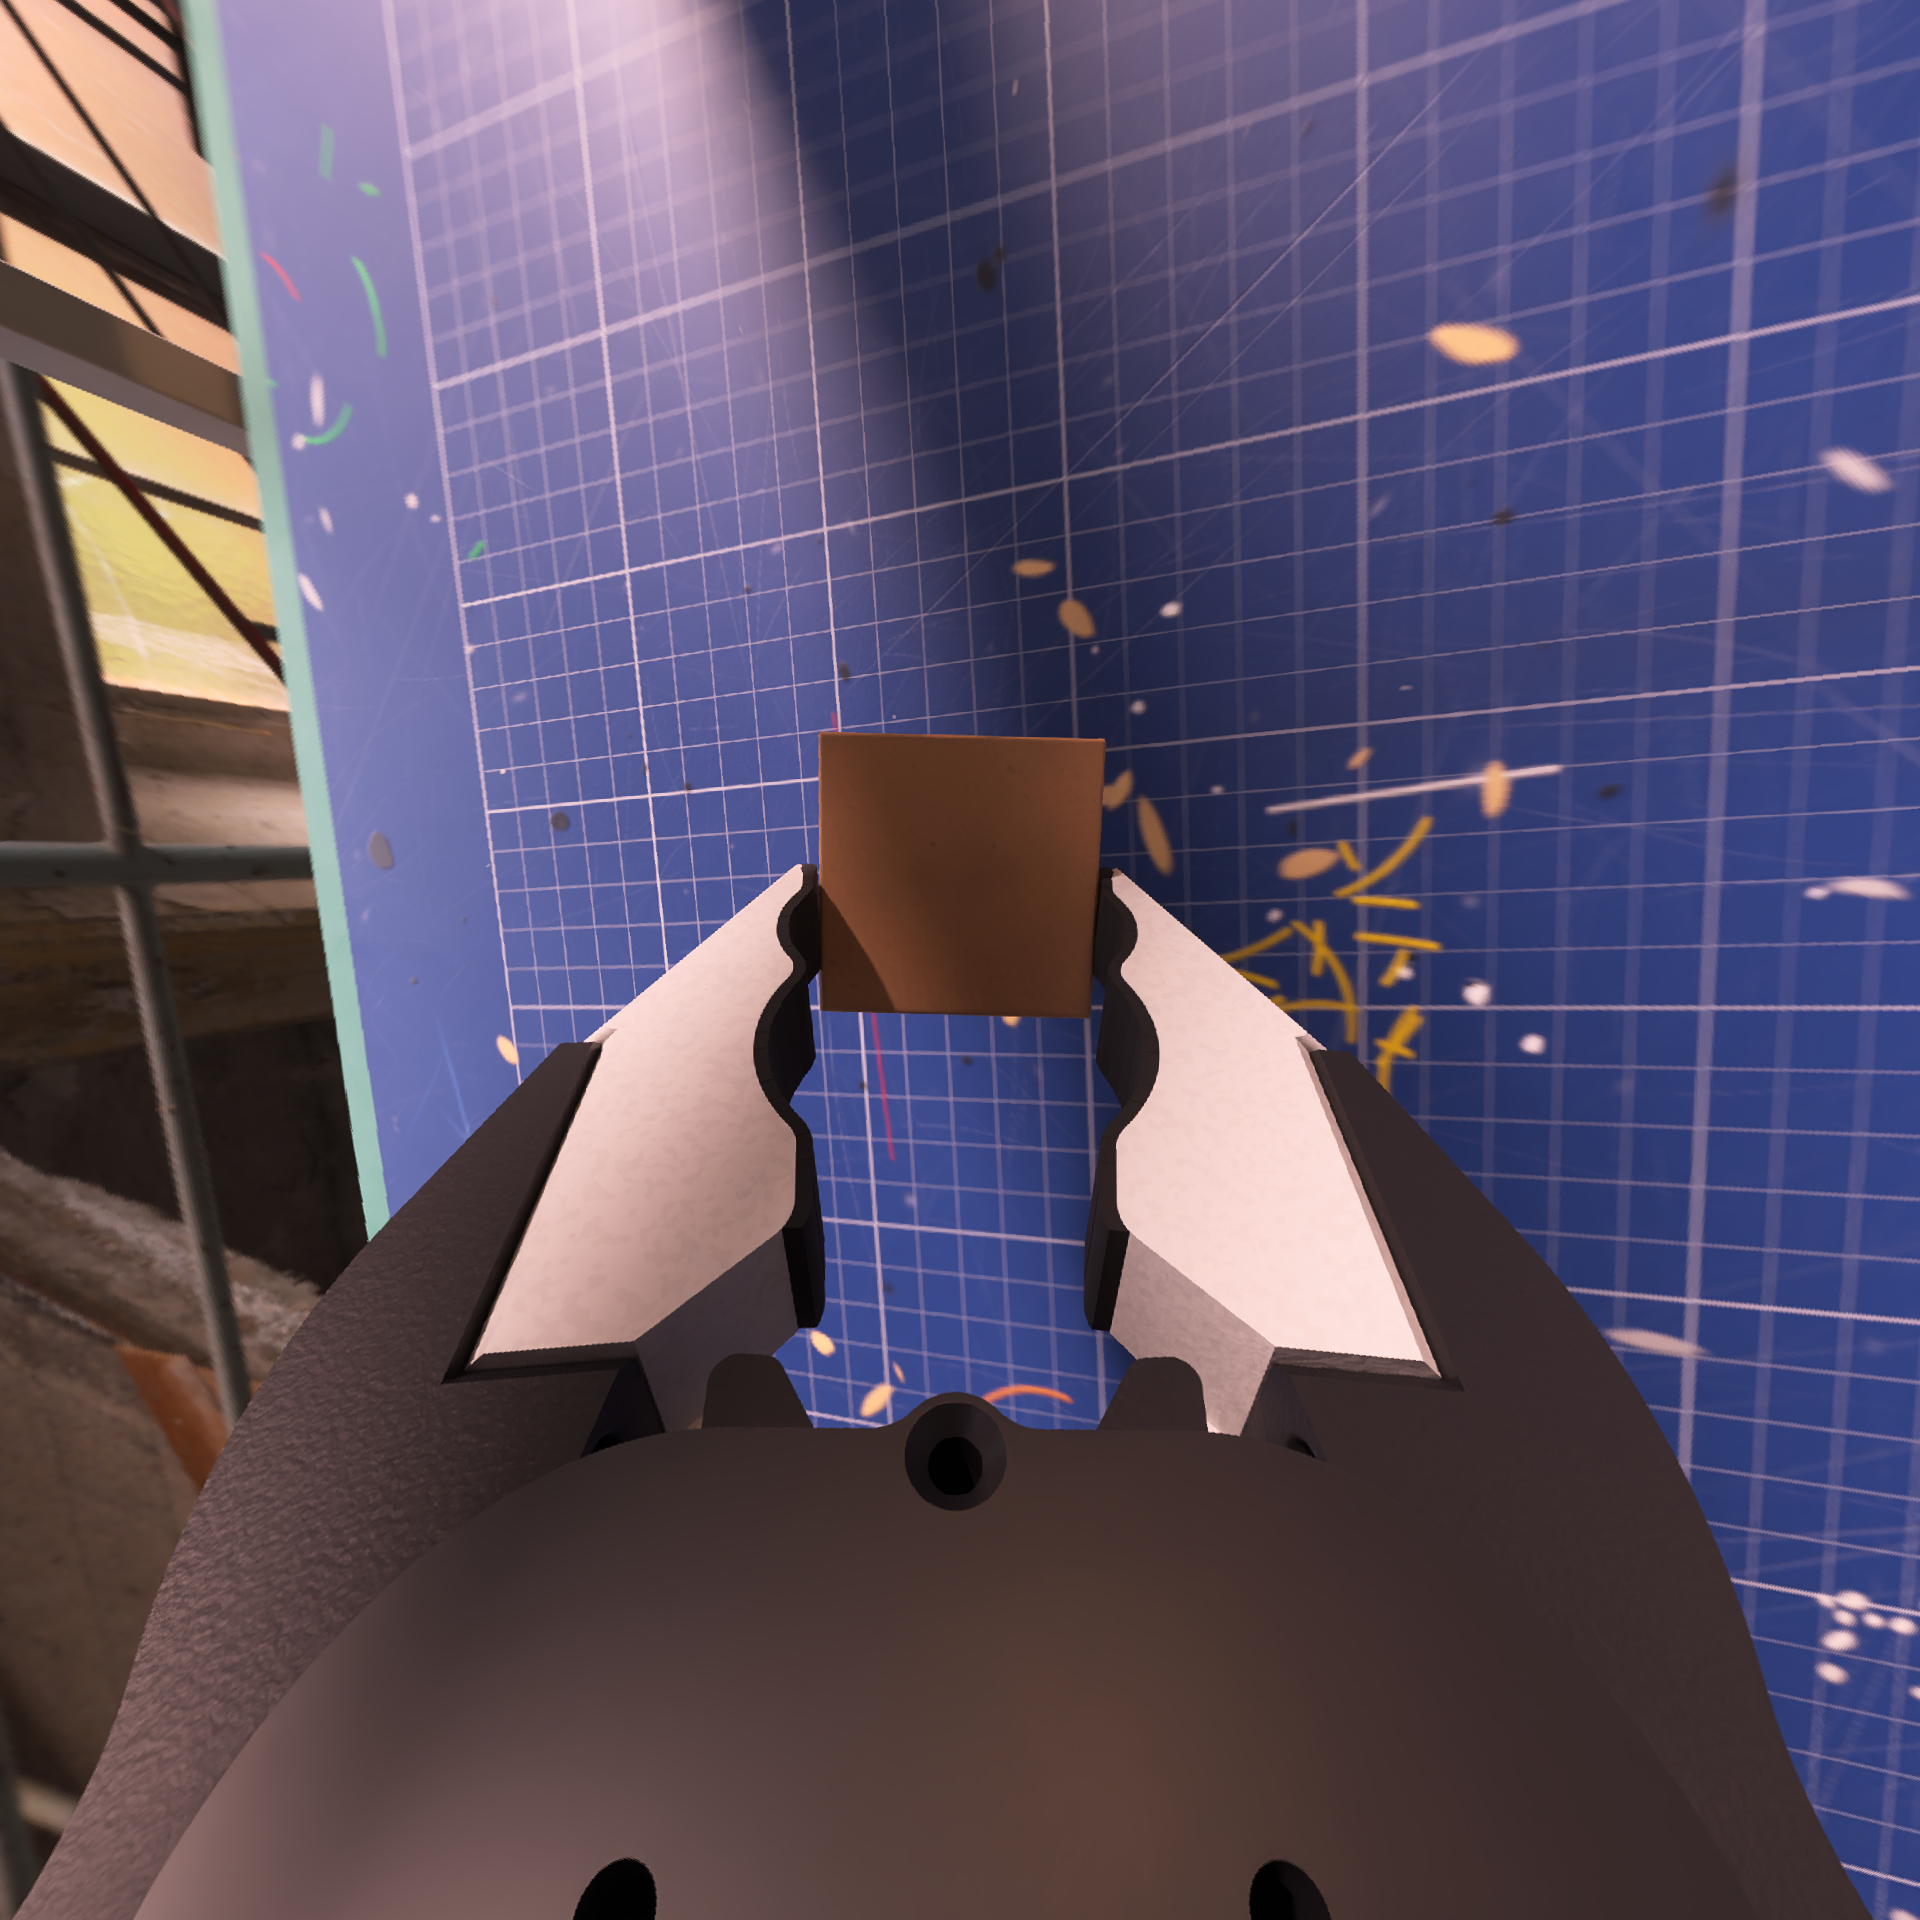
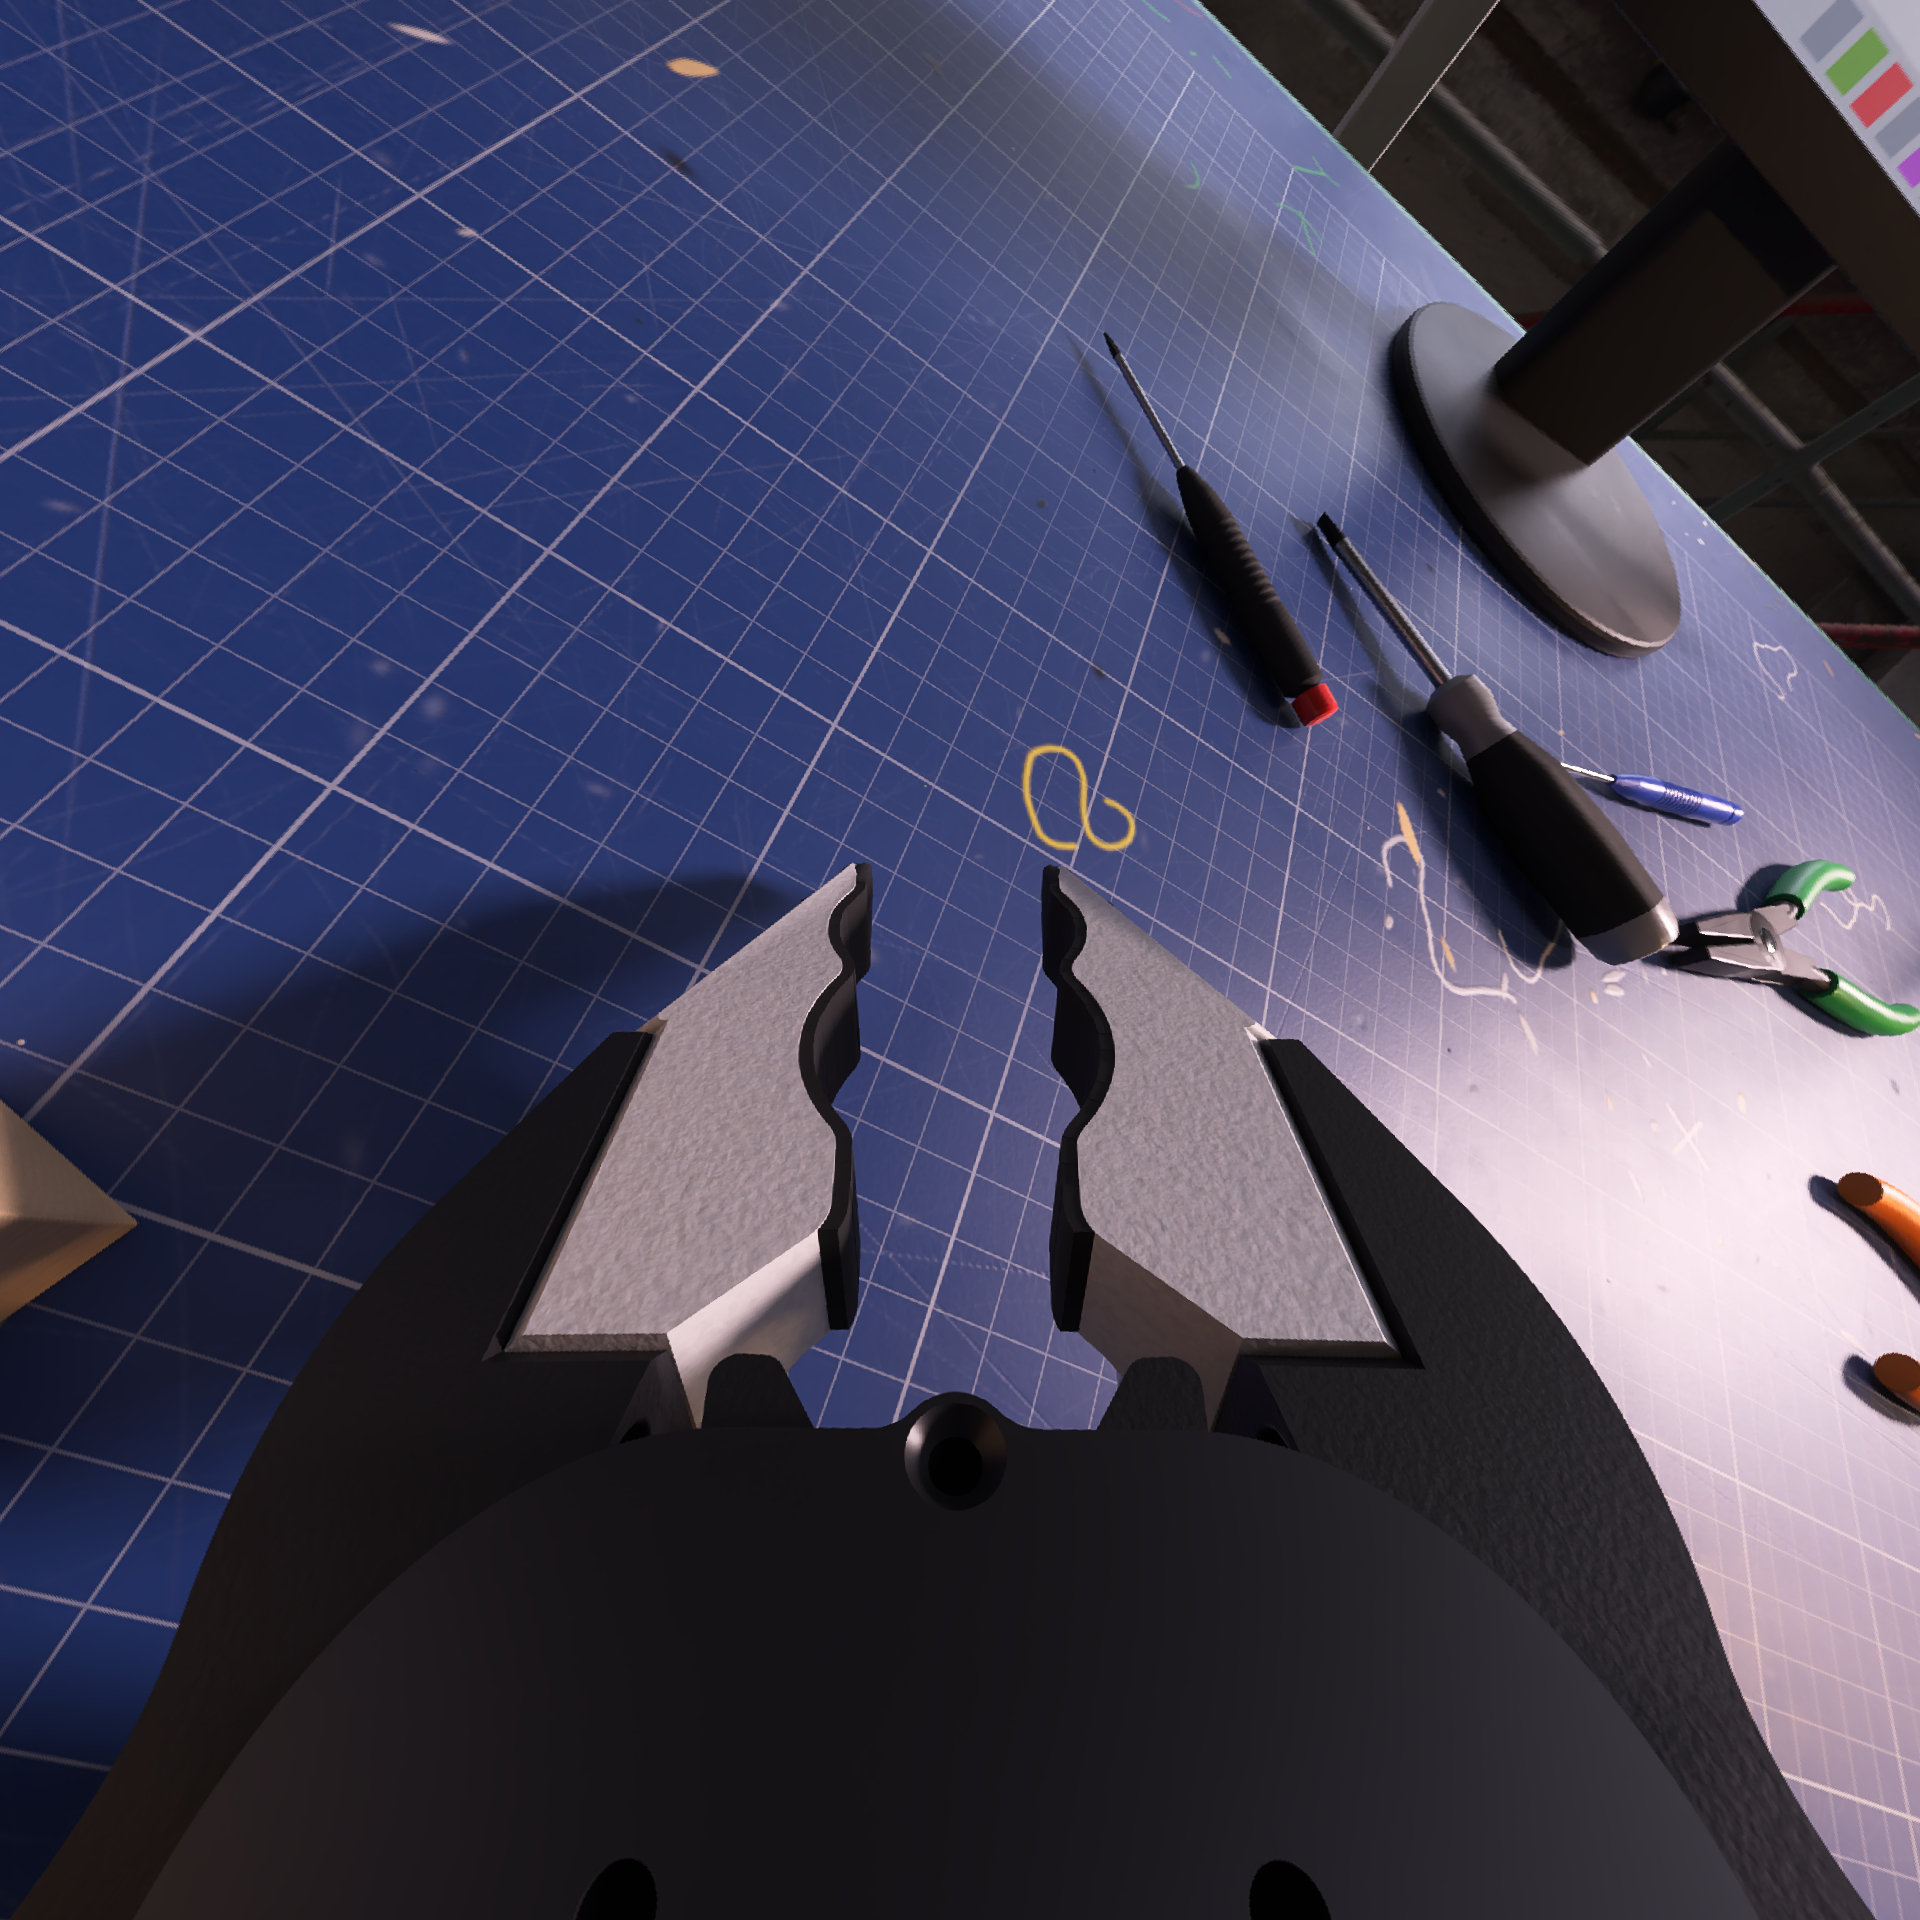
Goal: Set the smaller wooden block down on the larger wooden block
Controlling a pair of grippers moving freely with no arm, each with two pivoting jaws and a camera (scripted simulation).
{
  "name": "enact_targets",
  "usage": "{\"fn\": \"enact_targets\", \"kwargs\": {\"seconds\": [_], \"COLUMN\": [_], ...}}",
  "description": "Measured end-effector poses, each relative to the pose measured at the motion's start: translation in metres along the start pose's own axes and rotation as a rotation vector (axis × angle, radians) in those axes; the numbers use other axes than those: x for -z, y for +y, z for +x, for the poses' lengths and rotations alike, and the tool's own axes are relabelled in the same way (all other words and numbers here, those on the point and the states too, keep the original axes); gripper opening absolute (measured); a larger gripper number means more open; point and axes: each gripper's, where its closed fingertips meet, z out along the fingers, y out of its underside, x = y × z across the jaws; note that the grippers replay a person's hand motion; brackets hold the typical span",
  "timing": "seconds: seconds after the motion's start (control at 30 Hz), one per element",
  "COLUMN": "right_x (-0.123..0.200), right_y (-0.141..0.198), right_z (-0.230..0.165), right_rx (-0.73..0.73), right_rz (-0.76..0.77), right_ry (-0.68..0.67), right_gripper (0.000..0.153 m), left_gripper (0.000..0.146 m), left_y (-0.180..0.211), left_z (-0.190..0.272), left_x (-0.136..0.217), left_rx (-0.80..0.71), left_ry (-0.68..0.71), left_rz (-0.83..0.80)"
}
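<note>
Left wrist view: left gripper [image 1: 958, 883] clamped on a brown block [image 1: 961, 873], fingertips pressed against its two sides, square face toward the camera. Held clear above a blue grid mat [image 1: 1351, 520], with a shadow across the block's lower left. Scattered over the mat, pale flecks and yellow scribbles [image 1: 1340, 935] to the right. Along the left, the mat's teal edge [image 1: 281, 623], then metal framing [image 1: 125, 862] beyond it.

Right wrist view: right gripper [image 2: 956, 883] parted to a moderate gap, nothing between the fingers, poised over the mat [image 2: 416, 520]. At the left edge, a corner of a pale wooden block [image 2: 52, 1216] resting on the mat, well apart from the fingers; cannot tell its full size. Just past the fingertips, a yellow loop [image 2: 1070, 800] drawn on the mat. Farther right, a thin screwdriver [image 2: 1236, 561] with a red cap, a thicker screwdriver [image 2: 1538, 810], a small blue tool [image 2: 1673, 798] and green pliers [image 2: 1808, 945]. Behind them, a round grey stand base [image 2: 1558, 520]. At the right edge, two orange pieces [image 2: 1881, 1216], cut off.
</note>
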Motion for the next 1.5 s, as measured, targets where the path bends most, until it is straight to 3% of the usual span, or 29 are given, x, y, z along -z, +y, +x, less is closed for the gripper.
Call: {"fn": "enact_targets", "kwargs": {"seconds": [0.1, 0.3, 0.57, 0.8, 1.03, 1.23, 1.5], "right_x": [0.000, 0.000, 0.000, 0.000, 0.000, 0.000, 0.000], "right_y": [0.000, 0.000, 0.000, 0.000, 0.000, 0.000, 0.000], "right_z": [0.000, 0.000, 0.000, 0.000, 0.000, 0.000, 0.000], "right_rx": [-0.001, -0.005, -0.006, -0.007, -0.009, -0.008, -0.006], "right_rz": [0.000, -0.002, -0.002, -0.003, -0.003, -0.002, -0.002], "right_ry": [-0.001, -0.003, -0.005, -0.006, -0.010, -0.011, -0.012], "right_gripper": [0.032, 0.033, 0.032, 0.032, 0.032, 0.032, 0.032], "left_gripper": [0.053, 0.053, 0.053, 0.053, 0.053, 0.053, 0.053], "left_y": [-0.002, -0.011, -0.076, -0.152, -0.204, -0.219, -0.224], "left_z": [0.011, 0.057, 0.150, 0.243, 0.316, 0.344, 0.348], "left_x": [0.031, 0.087, 0.133, 0.144, 0.135, 0.115, 0.111], "left_rx": [0.042, 0.037, -0.023, -0.128, -0.222, -0.237, -0.213], "left_ry": [-0.036, -0.063, -0.049, 0.053, 0.165, 0.191, 0.184], "left_rz": [0.097, 0.136, 0.153, 0.175, 0.085, 0.014, 0.045]}}
